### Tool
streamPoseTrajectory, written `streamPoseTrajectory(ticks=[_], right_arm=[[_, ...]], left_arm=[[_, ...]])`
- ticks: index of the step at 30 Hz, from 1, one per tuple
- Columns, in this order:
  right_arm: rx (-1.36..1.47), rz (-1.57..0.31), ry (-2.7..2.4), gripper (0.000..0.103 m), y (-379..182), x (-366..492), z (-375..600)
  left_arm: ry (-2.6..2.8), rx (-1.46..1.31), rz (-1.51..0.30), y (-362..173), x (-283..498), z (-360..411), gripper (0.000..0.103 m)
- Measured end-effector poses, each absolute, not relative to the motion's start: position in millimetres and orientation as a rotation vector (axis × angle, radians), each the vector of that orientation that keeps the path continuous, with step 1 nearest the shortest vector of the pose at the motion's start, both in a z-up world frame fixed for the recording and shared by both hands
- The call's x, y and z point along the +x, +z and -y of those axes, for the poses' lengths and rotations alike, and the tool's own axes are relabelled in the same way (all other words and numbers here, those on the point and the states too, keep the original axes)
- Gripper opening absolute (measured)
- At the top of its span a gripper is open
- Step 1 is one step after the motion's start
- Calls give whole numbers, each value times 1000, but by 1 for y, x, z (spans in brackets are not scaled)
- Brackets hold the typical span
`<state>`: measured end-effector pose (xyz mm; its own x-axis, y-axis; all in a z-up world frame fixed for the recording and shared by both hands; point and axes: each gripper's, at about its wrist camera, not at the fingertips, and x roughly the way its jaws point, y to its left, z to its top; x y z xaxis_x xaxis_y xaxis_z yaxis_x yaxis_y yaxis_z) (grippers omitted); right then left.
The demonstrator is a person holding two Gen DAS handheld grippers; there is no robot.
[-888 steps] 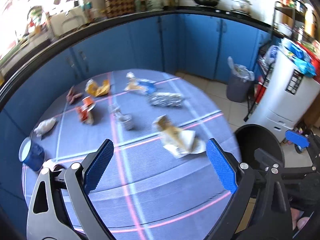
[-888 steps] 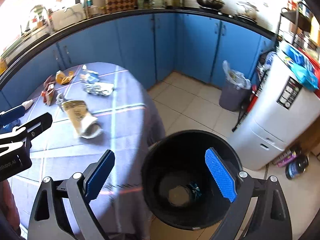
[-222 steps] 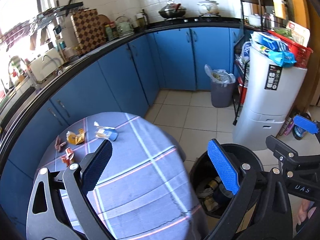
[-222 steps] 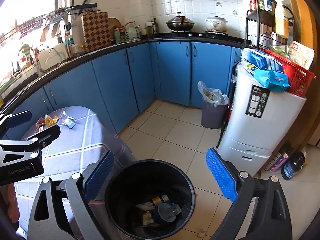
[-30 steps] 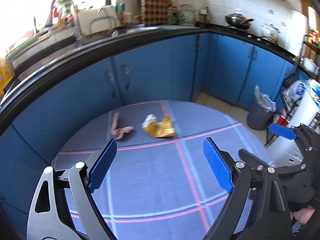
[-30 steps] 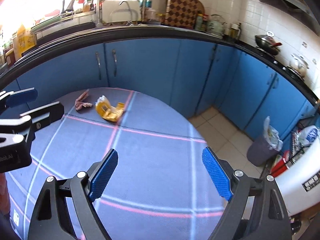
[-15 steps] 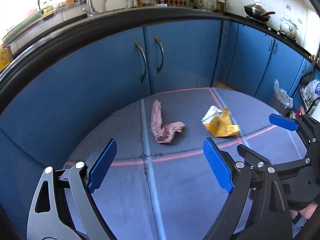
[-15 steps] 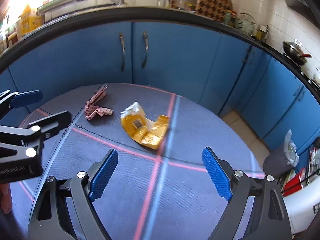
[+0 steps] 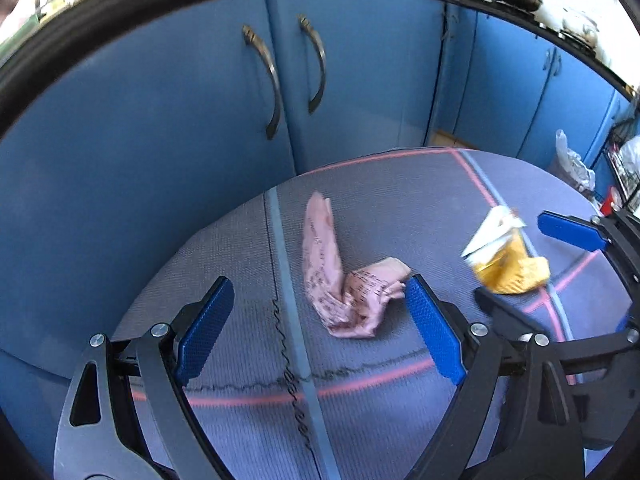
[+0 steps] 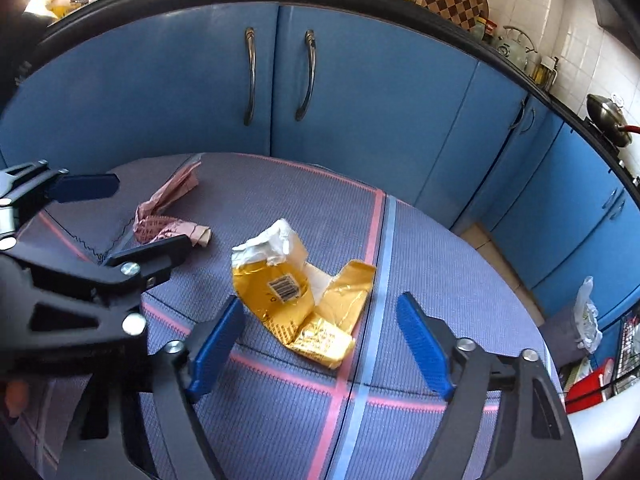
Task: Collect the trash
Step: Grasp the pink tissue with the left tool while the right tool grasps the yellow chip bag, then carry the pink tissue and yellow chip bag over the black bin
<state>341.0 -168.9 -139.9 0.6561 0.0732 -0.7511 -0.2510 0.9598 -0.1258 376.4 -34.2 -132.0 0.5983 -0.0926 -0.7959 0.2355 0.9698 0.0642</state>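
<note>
A crumpled pink wrapper [image 9: 344, 280] lies on the round table's grey-blue cloth [image 9: 360, 420]. My left gripper [image 9: 320, 288] hovers low over it, open, with the wrapper between and just ahead of the blue fingertips, untouched. To its right lies a torn yellow wrapper [image 10: 296, 292] with a white inner flap and a barcode. My right gripper [image 10: 320, 308] straddles its near end. The jaws are closing and the pads are still clear of the wrapper. In the right wrist view the left gripper [image 10: 152, 216] sits at the pink wrapper [image 10: 168, 216].
Blue cabinet doors [image 10: 280, 80] with curved handles stand close behind the table's far edge. A small grey bin [image 10: 576, 328] lined with a plastic bag stands on the floor at the right. The cloth [image 10: 440, 248] bears pink and blue stripes.
Both grippers have moved forward and down, so the wrappers look larger and sit at the fingertips. The right gripper's jaws now stand narrower than before.
</note>
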Motion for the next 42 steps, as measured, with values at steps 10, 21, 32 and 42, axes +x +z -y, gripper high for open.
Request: streamPoseTrajectory(ticks=[10, 21, 32, 42], right_arm=[[-140, -857, 200, 31, -139, 345, 189], [-102, -858, 174, 30, -127, 331, 205], [-115, -824, 179, 30, -98, 296, 210], [-88, -784, 167, 30, -62, 233, 238]], left_arm=[[-210, 141, -925, -134, 381, 35, 82], [-239, 145, -924, -128, 377, 45, 37], [-228, 142, -889, -100, 340, 46, 31], [-262, 190, -844, -66, 272, 71, 31]])
